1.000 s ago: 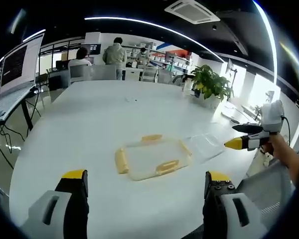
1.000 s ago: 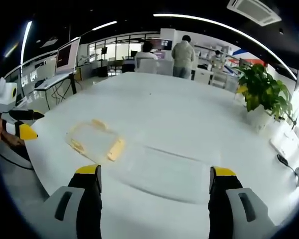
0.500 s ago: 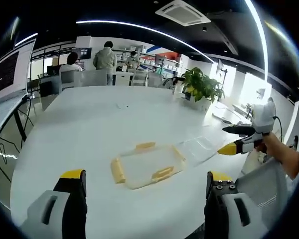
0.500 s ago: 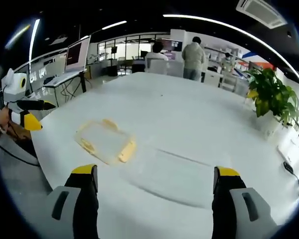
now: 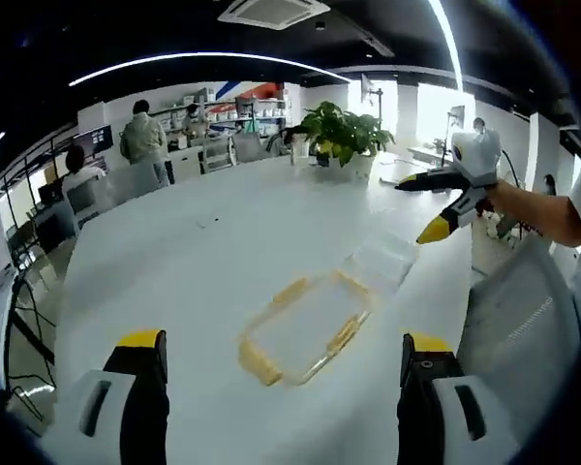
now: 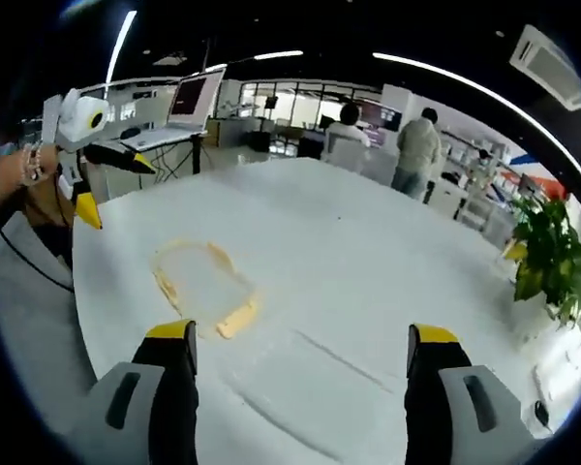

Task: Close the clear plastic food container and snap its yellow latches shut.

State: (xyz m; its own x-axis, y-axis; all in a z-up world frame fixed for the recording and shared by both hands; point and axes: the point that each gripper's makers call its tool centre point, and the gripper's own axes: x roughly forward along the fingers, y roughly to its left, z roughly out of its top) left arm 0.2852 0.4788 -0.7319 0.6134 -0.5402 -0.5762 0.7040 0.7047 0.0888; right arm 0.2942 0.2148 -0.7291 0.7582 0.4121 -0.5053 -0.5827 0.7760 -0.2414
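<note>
A flat clear lid with yellow latches (image 5: 305,325) lies on the white table (image 5: 174,262). The clear container tub (image 5: 382,260) sits right beside it and is hard to make out. My left gripper (image 5: 284,363) is open, hanging short of the lid with nothing between its jaws. A hand holds my right gripper (image 5: 434,205) open above the table edge, past the tub. In the right gripper view the lid (image 6: 203,286) lies ahead on the left and the faint tub (image 6: 305,373) sits between my right gripper's (image 6: 300,349) open jaws. My left gripper (image 6: 111,189) is open at the far left.
A potted plant (image 5: 344,131) stands at the table's far end. People (image 6: 421,145) stand and sit by desks beyond it. A laptop on a stand (image 6: 189,102) is off the table's side. A grey chair back (image 5: 518,329) is near the right gripper.
Both cameras have swung and tilted, so the lid and tub sit differently in each picture. They have not moved on the table. Both grippers stay open.
</note>
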